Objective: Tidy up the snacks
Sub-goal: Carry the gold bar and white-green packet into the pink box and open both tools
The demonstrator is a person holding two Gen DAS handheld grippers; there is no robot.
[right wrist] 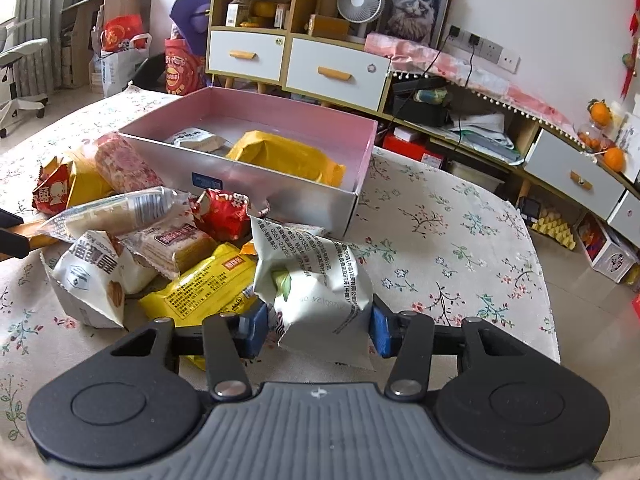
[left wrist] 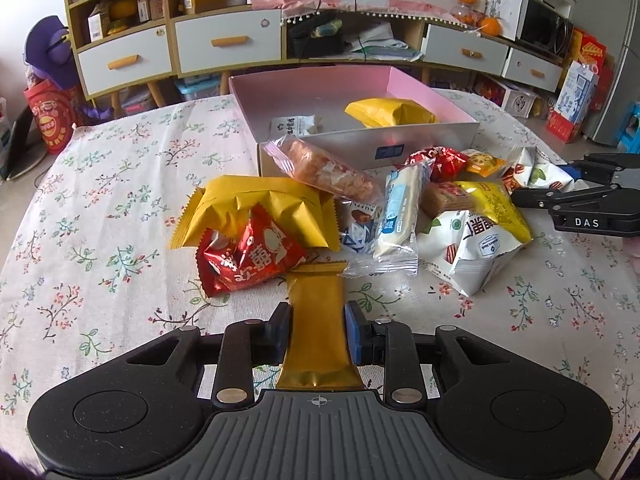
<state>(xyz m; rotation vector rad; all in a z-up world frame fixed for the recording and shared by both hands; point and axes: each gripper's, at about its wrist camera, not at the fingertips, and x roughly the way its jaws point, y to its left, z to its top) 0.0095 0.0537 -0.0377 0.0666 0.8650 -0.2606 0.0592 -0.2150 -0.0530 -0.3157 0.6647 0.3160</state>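
My left gripper [left wrist: 317, 332] is shut on a gold snack bar [left wrist: 317, 320] just above the flowered tablecloth, in front of a red packet [left wrist: 248, 256] and a big yellow packet [left wrist: 260, 204]. My right gripper [right wrist: 318, 330] stands around a white and green snack bag [right wrist: 316, 284]; its pads touch the bag's sides. It also shows in the left wrist view [left wrist: 552, 184]. The pink-lined box [left wrist: 304, 84] [right wrist: 256, 178] holds a yellow packet [right wrist: 288, 156] and a white packet [right wrist: 192, 138]. Several more snacks lie piled in front of the box.
A flowered cloth [left wrist: 100, 208] covers the table. Behind it stand cabinets with white drawers [left wrist: 228, 44], a fan [right wrist: 358, 0] and shelves. The table's right edge [right wrist: 540, 264] drops to the floor.
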